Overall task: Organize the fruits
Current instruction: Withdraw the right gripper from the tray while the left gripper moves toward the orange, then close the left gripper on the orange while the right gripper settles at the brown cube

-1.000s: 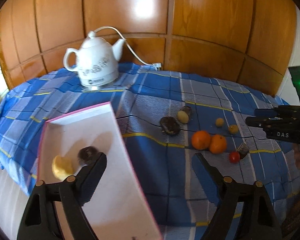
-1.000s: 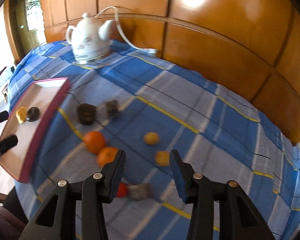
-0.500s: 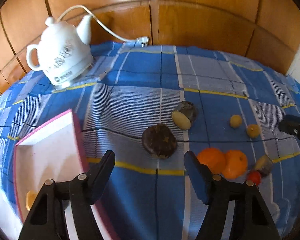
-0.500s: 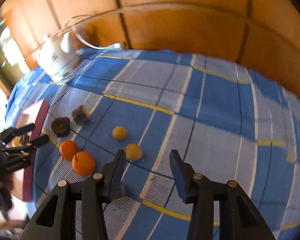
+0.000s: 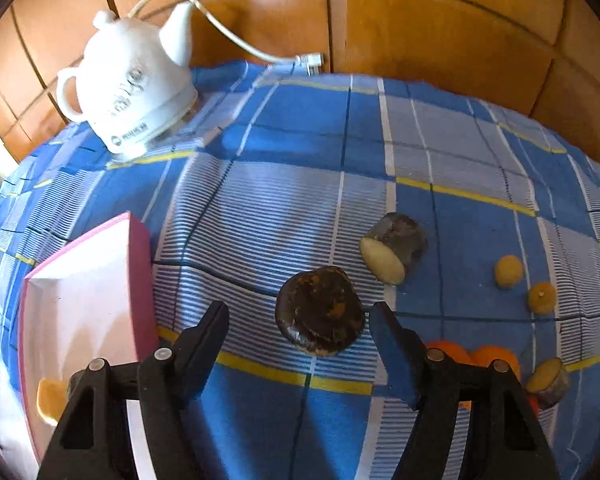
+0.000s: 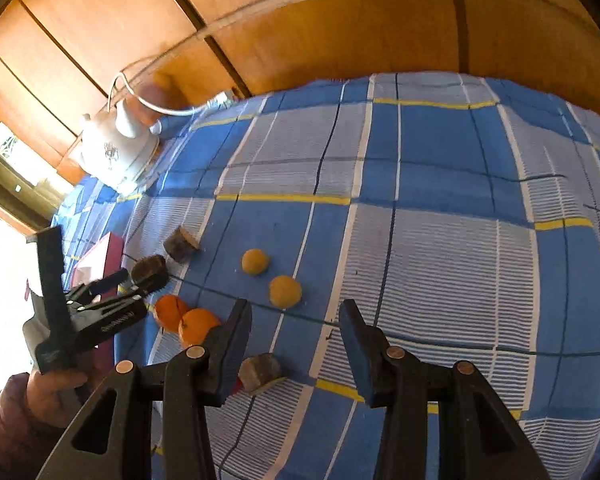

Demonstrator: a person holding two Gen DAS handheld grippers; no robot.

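Note:
My left gripper (image 5: 298, 320) is open and low over the blue checked cloth. A dark round fruit (image 5: 320, 316) lies between its fingertips, close to the right finger, with no pad pressing on it. The right wrist view shows that gripper (image 6: 134, 282) at the same dark fruit (image 6: 150, 268). My right gripper (image 6: 293, 312) is open and holds nothing. A small yellow fruit (image 6: 285, 291) lies just beyond its tips, a second one (image 6: 255, 261) farther off. Two oranges (image 6: 188, 322) and a cut brown piece (image 6: 260, 372) sit by its left finger.
A white tray with a pink rim (image 5: 140, 280) lies left of the left gripper and holds a yellow fruit (image 5: 50, 400). A halved dark fruit (image 5: 392, 248) lies behind. A white kettle (image 5: 132, 92) with its cord stands at the back left. Wooden panels rise behind the table.
My left gripper moved from above the tray rightwards and down to the dark round fruit, and its jaws narrowed. My right gripper rolled and shifted over the small yellow fruits.

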